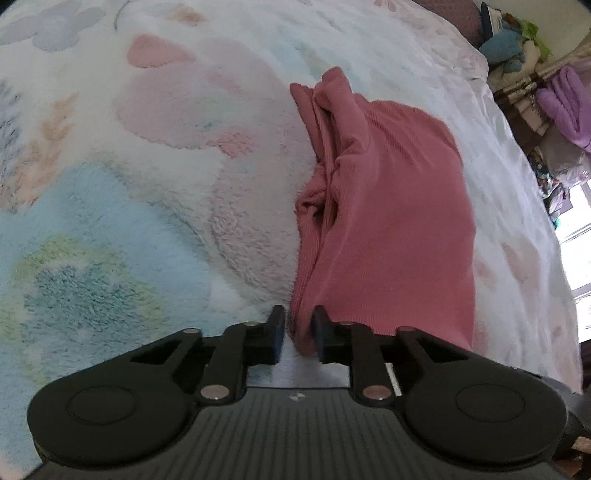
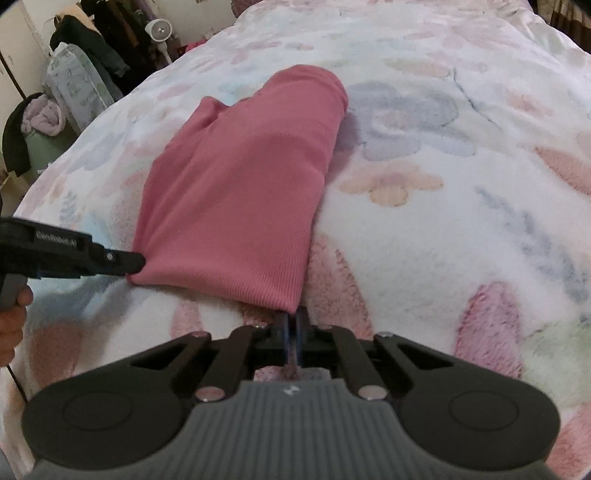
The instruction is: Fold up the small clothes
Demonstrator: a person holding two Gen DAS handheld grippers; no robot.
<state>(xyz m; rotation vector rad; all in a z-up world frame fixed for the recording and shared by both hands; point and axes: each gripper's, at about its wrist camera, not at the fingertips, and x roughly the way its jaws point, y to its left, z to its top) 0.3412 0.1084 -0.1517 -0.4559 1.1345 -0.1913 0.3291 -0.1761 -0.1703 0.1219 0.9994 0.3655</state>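
A pink ribbed garment (image 1: 388,206) lies folded lengthwise on a fluffy floral blanket (image 1: 147,166). My left gripper (image 1: 299,332) is shut on the garment's near left corner, with bunched layers between its pads. In the right wrist view the garment (image 2: 243,184) stretches away from me, and my right gripper (image 2: 293,325) is shut on its near right corner. The left gripper (image 2: 129,264) shows there at the left, pinching the other near corner. The near hem is held between both grippers, just above the blanket.
The blanket (image 2: 443,184) covers a bed. Piled clothes and a purple item (image 1: 569,107) lie beyond the bed's right edge. Dark jackets (image 2: 99,48), a cushion and a small fan (image 2: 157,29) stand past the far left edge.
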